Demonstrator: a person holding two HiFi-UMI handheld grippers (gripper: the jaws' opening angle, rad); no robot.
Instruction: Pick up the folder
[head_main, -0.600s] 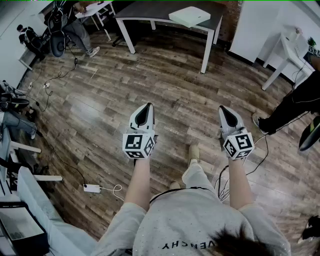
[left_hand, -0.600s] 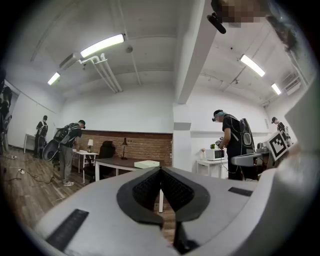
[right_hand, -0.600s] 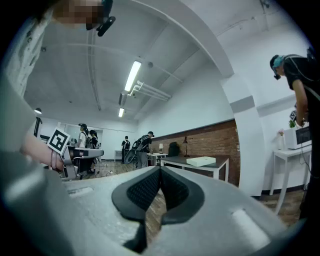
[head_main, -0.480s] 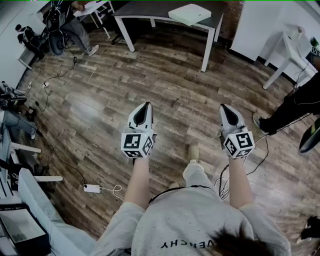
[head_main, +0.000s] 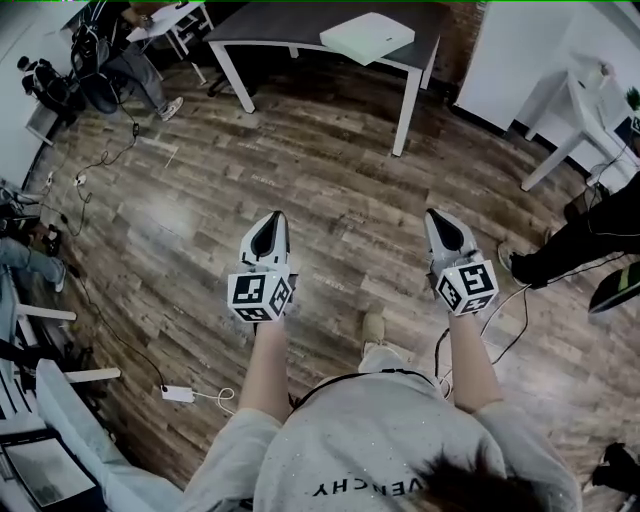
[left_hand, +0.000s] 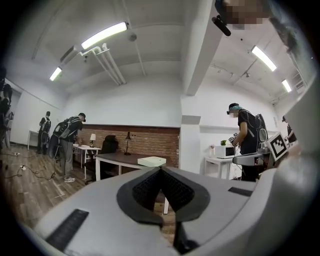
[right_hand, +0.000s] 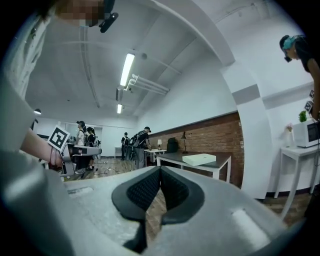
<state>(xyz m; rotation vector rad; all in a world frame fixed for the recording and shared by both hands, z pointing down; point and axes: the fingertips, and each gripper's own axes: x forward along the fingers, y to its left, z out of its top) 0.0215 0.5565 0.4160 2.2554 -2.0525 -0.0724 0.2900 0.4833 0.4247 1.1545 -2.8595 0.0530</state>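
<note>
Clenched on nothing, left gripper (head_main: 270, 218) and right gripper (head_main: 436, 216) alike, jaws meeting at the tips. Held level, side by side, above the wood floor (head_main: 330, 170). Well ahead of both, beyond the tips and roughly between their lines: white folder (head_main: 366, 36), lying flat on the dark desk (head_main: 280, 22), untouched.
</note>
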